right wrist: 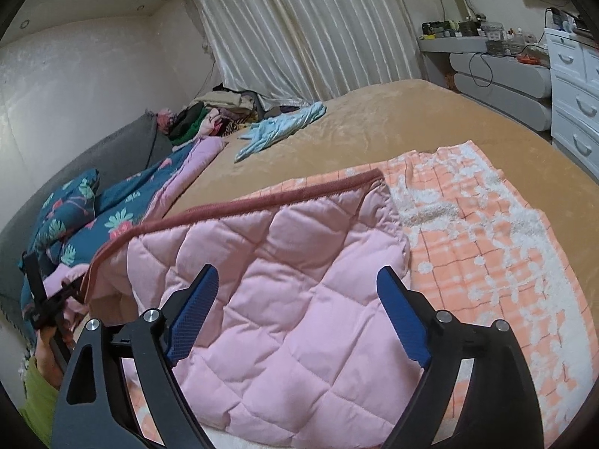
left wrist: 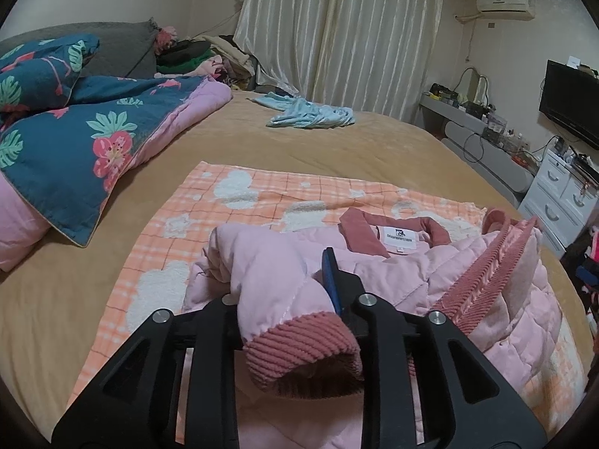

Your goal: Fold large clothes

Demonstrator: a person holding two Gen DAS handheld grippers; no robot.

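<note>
A pink quilted jacket (left wrist: 411,273) with dusty-rose ribbed trim lies on an orange checked blanket (left wrist: 262,194) spread over the bed. Its collar and label (left wrist: 398,237) face up. My left gripper (left wrist: 277,273) is shut on one sleeve, and the ribbed cuff (left wrist: 299,344) droops toward the camera, hiding the left finger. In the right wrist view my right gripper (right wrist: 297,273) stands open just above the jacket's (right wrist: 280,262) quilted body, its blue pads (right wrist: 194,310) clear of the fabric. The left gripper (right wrist: 37,299) shows at that view's far left edge, held by a hand in a green sleeve.
A blue floral quilt (left wrist: 75,131) is heaped on the left of the tan bed (left wrist: 337,149). A light blue garment (left wrist: 310,114) lies at the far side, near a clothes pile (left wrist: 209,60). White drawers (left wrist: 561,194) and a TV (left wrist: 572,101) stand to the right.
</note>
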